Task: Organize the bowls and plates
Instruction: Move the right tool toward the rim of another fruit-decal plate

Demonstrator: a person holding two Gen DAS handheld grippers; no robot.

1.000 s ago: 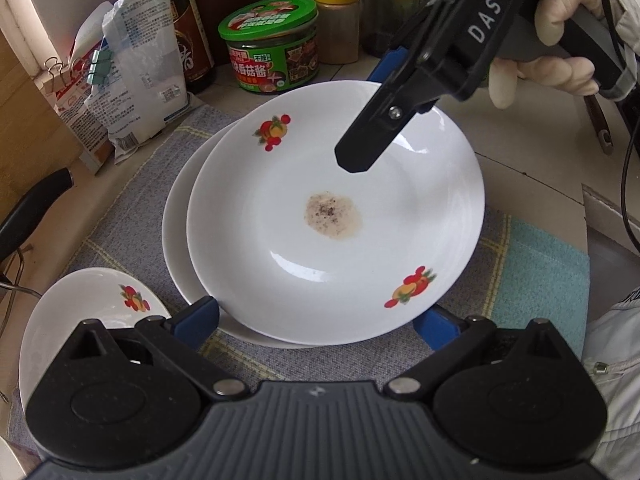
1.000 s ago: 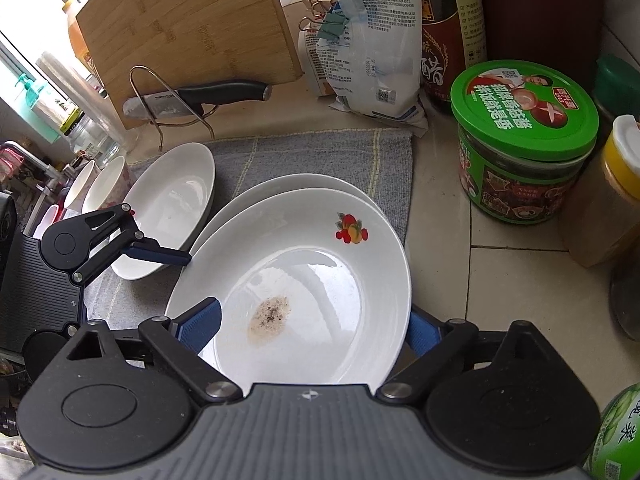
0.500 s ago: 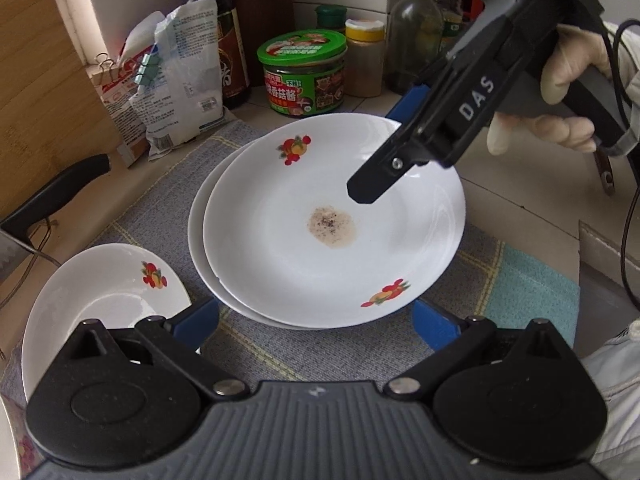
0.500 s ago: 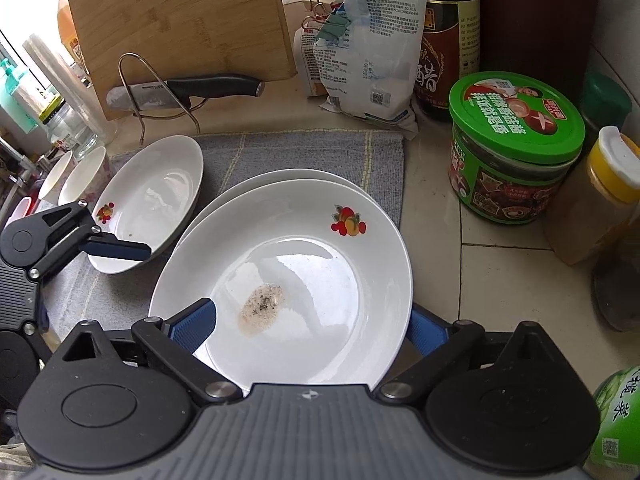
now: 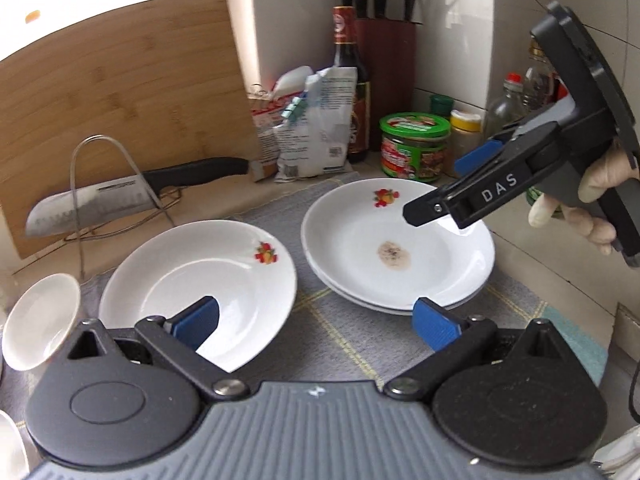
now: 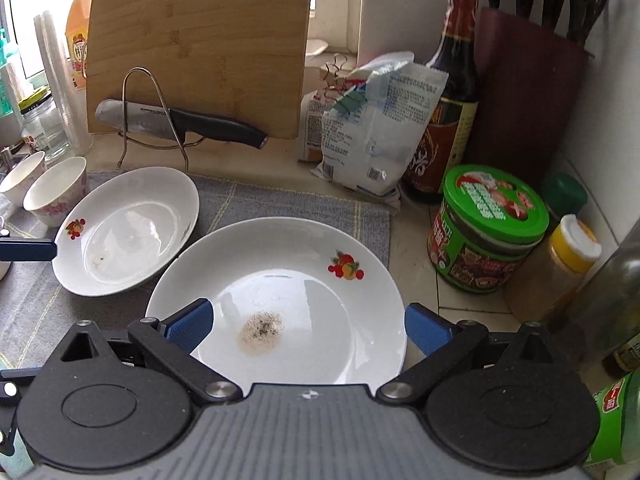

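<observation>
**Blue pads clear of the stack: both claws backed off, plate left on top**

Blue-padded right claw has its jaws opening to full spread, nothing between the pads; it hangs over the near rim of the top plate without touching. A second ago the pads flanked that rim closely; now the view has pulled back and up, so the release looks finished. Left claw is also spread wide and empty. It has drawn away from the stack, which now sits farther off and to its right, and its left pad hangs over the single plate.

Top plate, with a brown stain at its centre, rests on a second plate; the stacked pair lies on the grey mat toward the right end of the surface, near the green-lidded jar. Single plate sits just left of the stack, apart from it. Small bowls stand at the mat's left edge.

Judgement: stacking step done; the single plate is probably the next pick.
</observation>
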